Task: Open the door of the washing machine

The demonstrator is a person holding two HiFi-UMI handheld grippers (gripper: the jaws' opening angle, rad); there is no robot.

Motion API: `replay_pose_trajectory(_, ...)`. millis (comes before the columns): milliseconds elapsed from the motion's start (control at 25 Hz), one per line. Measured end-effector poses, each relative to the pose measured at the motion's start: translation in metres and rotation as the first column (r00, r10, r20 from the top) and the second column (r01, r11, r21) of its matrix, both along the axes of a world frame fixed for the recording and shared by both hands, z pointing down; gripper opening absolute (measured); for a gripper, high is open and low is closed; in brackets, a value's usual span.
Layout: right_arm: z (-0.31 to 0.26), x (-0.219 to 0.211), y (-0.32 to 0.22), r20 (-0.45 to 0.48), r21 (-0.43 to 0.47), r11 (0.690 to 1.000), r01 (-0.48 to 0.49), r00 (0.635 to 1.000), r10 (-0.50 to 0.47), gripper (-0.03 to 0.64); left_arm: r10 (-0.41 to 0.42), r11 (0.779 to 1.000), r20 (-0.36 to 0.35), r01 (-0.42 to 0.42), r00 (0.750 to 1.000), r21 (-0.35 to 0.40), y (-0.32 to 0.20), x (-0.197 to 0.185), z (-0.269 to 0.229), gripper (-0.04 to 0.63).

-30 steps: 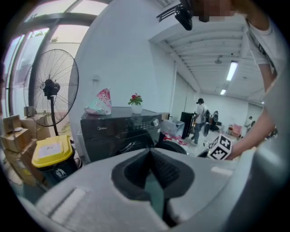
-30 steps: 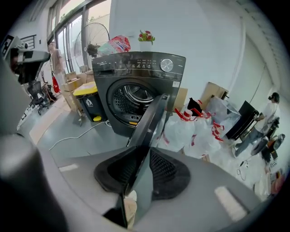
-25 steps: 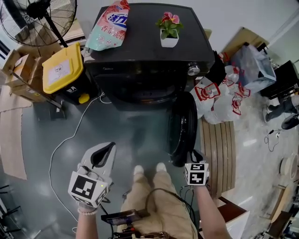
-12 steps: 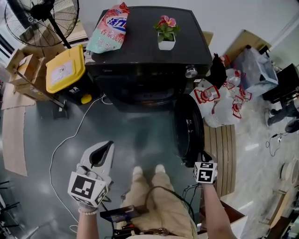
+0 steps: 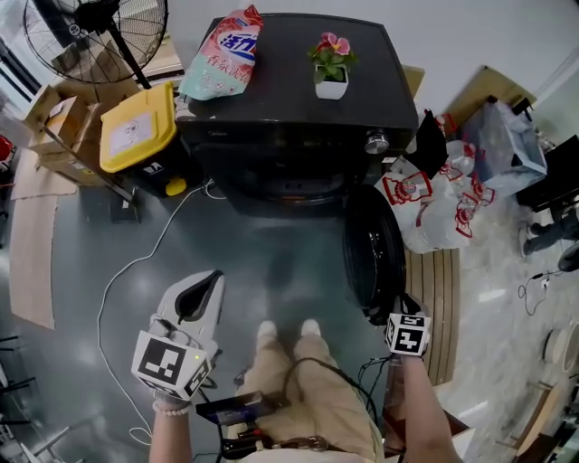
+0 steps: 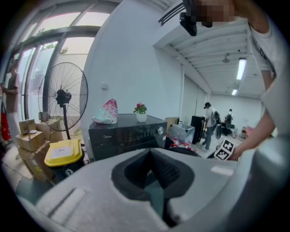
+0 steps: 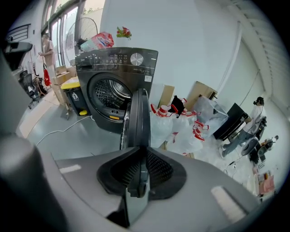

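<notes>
The black washing machine (image 5: 298, 81) stands at the top of the head view, its drum (image 7: 106, 95) exposed. Its round door (image 5: 371, 253) is swung out to the right, edge-on toward me. My right gripper (image 5: 387, 312) holds the door's outer rim (image 7: 138, 122); its jaws have just been closing, with the rim between the pads. My left gripper (image 5: 201, 291) hovers over the floor at lower left, away from the machine, shut with nothing in it. In the left gripper view, that gripper (image 6: 152, 181) points at the machine's front (image 6: 127, 133).
A detergent bag (image 5: 222, 54) and a flower pot (image 5: 330, 72) sit on the machine. A yellow-lidded bin (image 5: 136, 136), a fan (image 5: 95, 27) and cardboard boxes (image 5: 59, 127) stand left. Plastic bags (image 5: 434, 199) and a slatted wooden panel (image 5: 432, 298) lie right. A white cable (image 5: 127, 271) crosses the floor.
The door has swung farther open to the right, and my right gripper has moved right with its rim. The left gripper has stayed about where it was.
</notes>
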State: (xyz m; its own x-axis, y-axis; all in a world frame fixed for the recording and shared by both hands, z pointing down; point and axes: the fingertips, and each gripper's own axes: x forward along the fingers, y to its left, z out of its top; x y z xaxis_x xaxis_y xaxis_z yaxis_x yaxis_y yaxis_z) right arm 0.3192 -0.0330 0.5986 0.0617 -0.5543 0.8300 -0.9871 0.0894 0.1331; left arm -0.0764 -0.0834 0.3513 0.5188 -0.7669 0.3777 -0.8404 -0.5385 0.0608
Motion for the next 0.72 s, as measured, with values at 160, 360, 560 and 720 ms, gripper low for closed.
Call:
replay_pose_trajectory(160,-0.029,-0.006,-0.008,0.033,0.071,0.997,0.019,0.999,-0.021,0.043,-0.007,1.0,-0.004,0.007,1.0,0.025,0.003,0.001,-0.016,-0.006)
replay_pose_trajectory(360,-0.098,-0.043,-0.029,0.08,0.217,0.967,0.137,0.984,-0.157,0.021,-0.01,0.998,-0.012,0.011,1.0,0.066,0.007,0.005,-0.042,-0.006)
replay_pose_trajectory(560,-0.172,-0.095,-0.046,0.135,0.36,0.905,0.226,0.947,-0.291,0.018,-0.002,0.994,-0.013,0.004,1.0,0.111,0.013,0.006,-0.069,-0.006)
replay_pose_trajectory(720,-0.225,-0.127,-0.051,0.168,0.449,0.856,0.255,0.917,-0.361,0.018,0.001,0.99,-0.009,0.001,1.0,0.139,0.019,0.008,-0.088,-0.006)
